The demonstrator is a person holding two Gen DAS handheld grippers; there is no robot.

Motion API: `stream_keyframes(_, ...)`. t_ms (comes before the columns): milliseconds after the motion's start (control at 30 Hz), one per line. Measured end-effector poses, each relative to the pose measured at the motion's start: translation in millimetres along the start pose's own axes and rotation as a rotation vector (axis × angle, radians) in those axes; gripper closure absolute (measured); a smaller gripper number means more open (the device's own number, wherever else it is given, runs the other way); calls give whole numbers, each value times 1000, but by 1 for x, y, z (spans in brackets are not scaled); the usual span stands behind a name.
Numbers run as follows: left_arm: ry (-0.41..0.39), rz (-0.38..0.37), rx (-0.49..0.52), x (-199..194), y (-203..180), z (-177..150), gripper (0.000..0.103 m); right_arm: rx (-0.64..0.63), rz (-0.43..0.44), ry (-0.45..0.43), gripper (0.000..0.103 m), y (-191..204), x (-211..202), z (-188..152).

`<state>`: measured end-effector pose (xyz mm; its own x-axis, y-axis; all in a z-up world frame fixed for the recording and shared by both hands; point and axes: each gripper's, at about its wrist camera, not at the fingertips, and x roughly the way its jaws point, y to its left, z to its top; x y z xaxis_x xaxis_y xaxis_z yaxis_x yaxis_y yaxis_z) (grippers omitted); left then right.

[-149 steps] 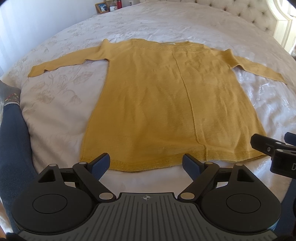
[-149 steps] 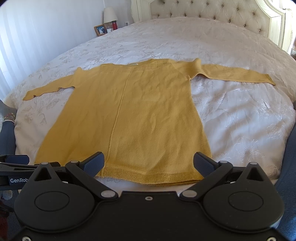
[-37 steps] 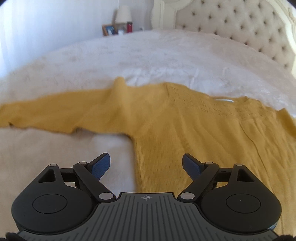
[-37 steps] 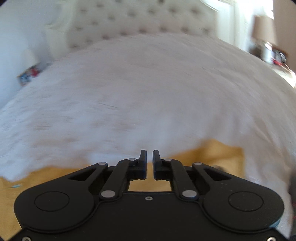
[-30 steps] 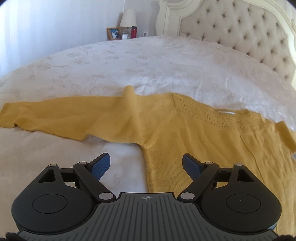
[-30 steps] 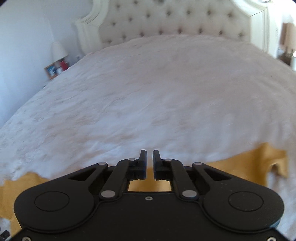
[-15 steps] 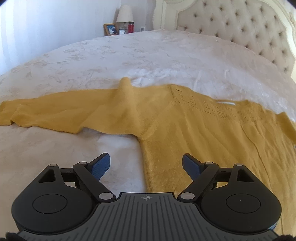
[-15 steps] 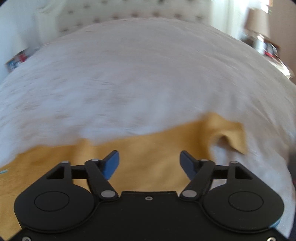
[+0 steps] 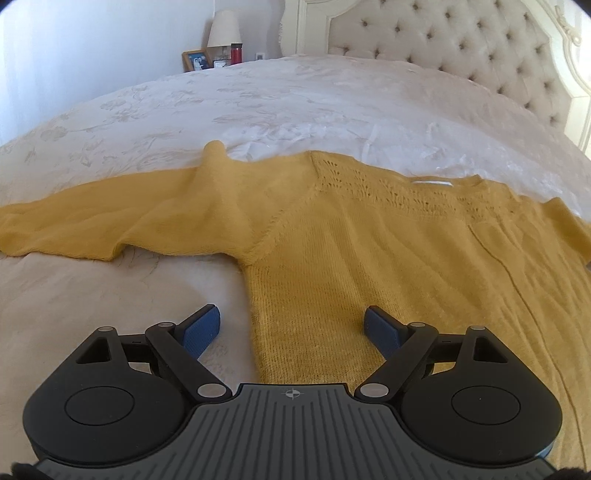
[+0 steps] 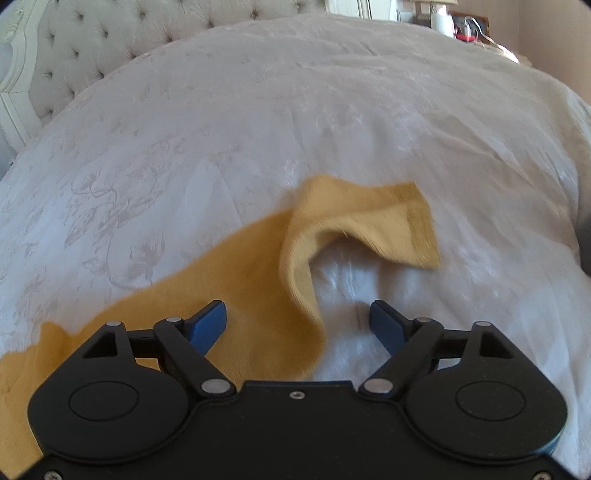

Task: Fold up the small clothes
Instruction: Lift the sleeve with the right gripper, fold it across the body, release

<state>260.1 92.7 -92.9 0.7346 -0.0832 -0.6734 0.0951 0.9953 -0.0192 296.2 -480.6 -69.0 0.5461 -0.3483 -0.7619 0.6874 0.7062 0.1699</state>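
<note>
A mustard-yellow knit sweater (image 9: 388,258) lies flat on the white bedspread (image 9: 295,99), one sleeve (image 9: 92,225) stretched out to the left. My left gripper (image 9: 291,326) is open just above the sweater's side edge under the armpit, nothing pinched. In the right wrist view the other sleeve (image 10: 258,280) runs up from the lower left, and its cuff (image 10: 369,225) is curled and lifted. My right gripper (image 10: 297,319) hovers over this sleeve with its jaws opening; the sleeve's edge lies between the blue pads (image 10: 208,321) but they do not press on it.
A tufted cream headboard (image 9: 461,48) stands behind the bed. A nightstand with a lamp (image 9: 223,35), a picture frame (image 9: 195,61) and a red bottle (image 9: 236,53) is at the far left. Another bedside clutter (image 10: 461,22) shows in the right wrist view.
My right gripper went from shut to open and swung down and across until the sleeve cuff came into view under it. The left gripper stayed open and barely shifted.
</note>
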Motion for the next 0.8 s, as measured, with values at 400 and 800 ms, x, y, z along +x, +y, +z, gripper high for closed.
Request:
stream_keyframes(400,-2,-1,5,-6,5,7,17,-229,91,-143,94,65,-77,28)
stream_keyframes(800,-24,15,-19,-21,23,19,17,-517,496,-165,94,236,-189,-36)
